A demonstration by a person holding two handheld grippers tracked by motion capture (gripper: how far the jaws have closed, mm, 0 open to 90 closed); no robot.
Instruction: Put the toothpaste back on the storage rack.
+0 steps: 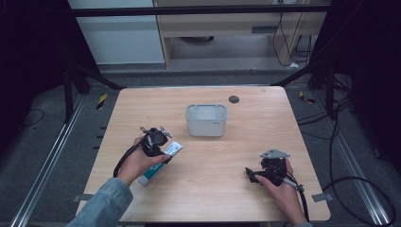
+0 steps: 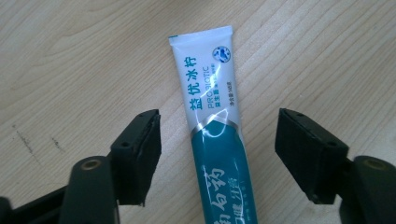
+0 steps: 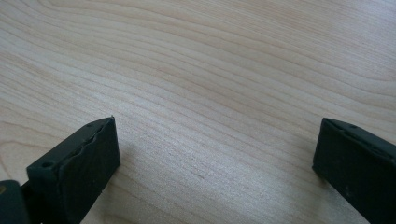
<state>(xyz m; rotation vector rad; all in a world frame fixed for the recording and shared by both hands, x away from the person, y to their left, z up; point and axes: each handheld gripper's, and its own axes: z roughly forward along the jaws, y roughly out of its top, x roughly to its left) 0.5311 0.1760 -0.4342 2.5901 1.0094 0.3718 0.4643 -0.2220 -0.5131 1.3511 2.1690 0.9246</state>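
Straddling the toothpaste tube (image 2: 217,140) that lay flat on the worktop (image 1: 227,189) near its left side, the left tool (image 2: 217,154) stood open, pads clear of it, seemingly poised to grasp, while the right tool (image 3: 215,168) rested open.

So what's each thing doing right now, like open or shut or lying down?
Toothpaste tube: lying flat on the table, between the left jaws, not pinched.
Left gripper: open around the tube.
Right gripper: open, nothing between its jaws.
Grey bin: upright, open-topped.
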